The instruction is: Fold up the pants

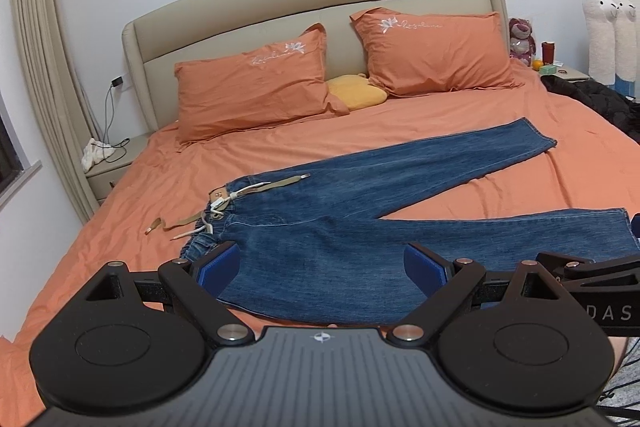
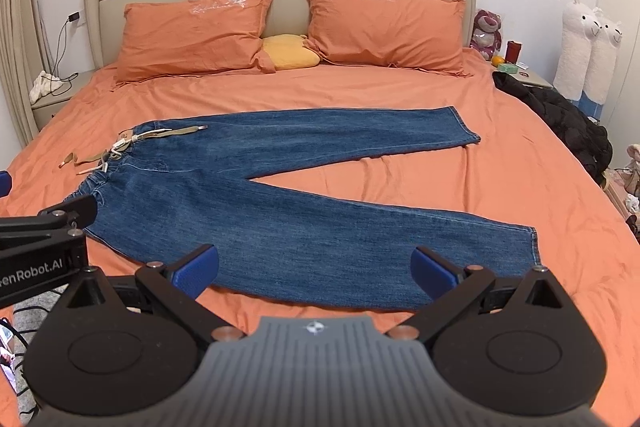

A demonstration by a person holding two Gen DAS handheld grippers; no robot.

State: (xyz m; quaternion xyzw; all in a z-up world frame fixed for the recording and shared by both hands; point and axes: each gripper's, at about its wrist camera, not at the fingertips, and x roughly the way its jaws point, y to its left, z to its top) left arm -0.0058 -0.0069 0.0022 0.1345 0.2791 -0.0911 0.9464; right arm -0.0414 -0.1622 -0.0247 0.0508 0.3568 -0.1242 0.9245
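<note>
Pants (image 2: 280,183) lie flat on the bed (image 2: 400,91), legs spread in a V, waistband left. No fold made yet; all folding remains. Left gripper (image 1: 320,263) and right gripper (image 2: 316,267) both wide apart, holding nothing, near the pants' front edge.

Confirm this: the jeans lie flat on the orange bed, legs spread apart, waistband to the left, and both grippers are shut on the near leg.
Wrong on the grippers. The left gripper and the right gripper are both open and hold nothing, as each wrist view shows. The rest stands: the jeans lie flat on the orange bed, legs spread apart, waistband to the left.
</note>
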